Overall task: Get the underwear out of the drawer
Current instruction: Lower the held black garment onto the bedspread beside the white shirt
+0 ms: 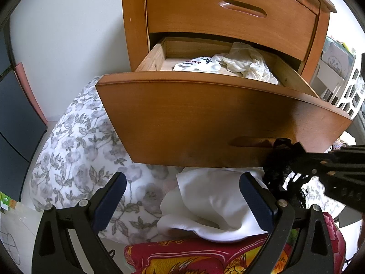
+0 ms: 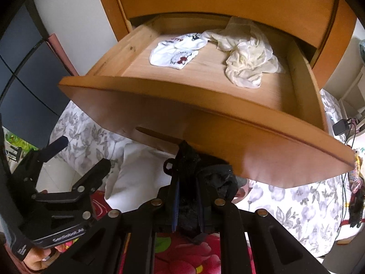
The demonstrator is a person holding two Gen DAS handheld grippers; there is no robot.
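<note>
Two garments remain in the open curved wooden drawer [image 2: 228,123]: a white printed pair of briefs [image 2: 175,50] and a crumpled cream piece [image 2: 248,61]. Right tongs [image 2: 188,202] are clamped narrow on black lace underwear [image 2: 189,157], already outside, below the drawer front; a white garment [image 1: 212,196] lies on the floral bed [image 1: 75,141]. Left tongs [image 1: 182,196] stand wide, holding nothing

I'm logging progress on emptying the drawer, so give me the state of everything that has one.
Lower drawer: pulled open.
Upper drawer: closed.
Black underwear: out, clamped in right gripper.
Left gripper: jaws open, empty.
Cream garment: crumpled inside drawer.
White printed underwear: lying inside drawer.
</note>
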